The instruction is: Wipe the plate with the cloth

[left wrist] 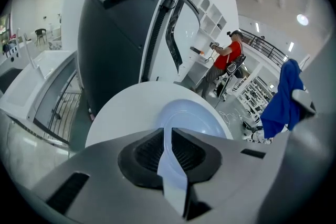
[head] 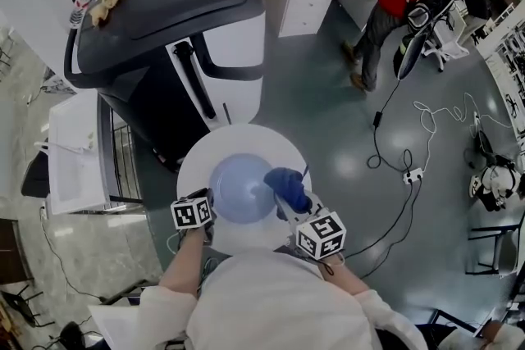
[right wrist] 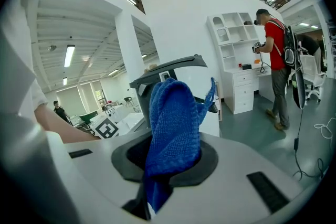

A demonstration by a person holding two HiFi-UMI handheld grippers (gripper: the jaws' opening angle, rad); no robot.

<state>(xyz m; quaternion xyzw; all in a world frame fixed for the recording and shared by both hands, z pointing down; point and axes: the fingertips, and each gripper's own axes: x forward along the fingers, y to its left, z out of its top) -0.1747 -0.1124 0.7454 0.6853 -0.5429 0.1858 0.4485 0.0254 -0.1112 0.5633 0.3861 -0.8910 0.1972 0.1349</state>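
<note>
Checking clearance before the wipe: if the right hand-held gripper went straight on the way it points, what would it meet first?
Past the clamped blue knitted cloth, probably the dark grey machine behind the round white table; depth is unclear, and the pale blue plate seems below that line.

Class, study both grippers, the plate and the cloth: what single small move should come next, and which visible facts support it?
Probably lower the right gripper so its clamped blue cloth presses onto the plate. The left gripper is shut on the plate's near rim, steadying it over the round table; the cloth hangs at the plate's right edge, seemingly not touching.
</note>
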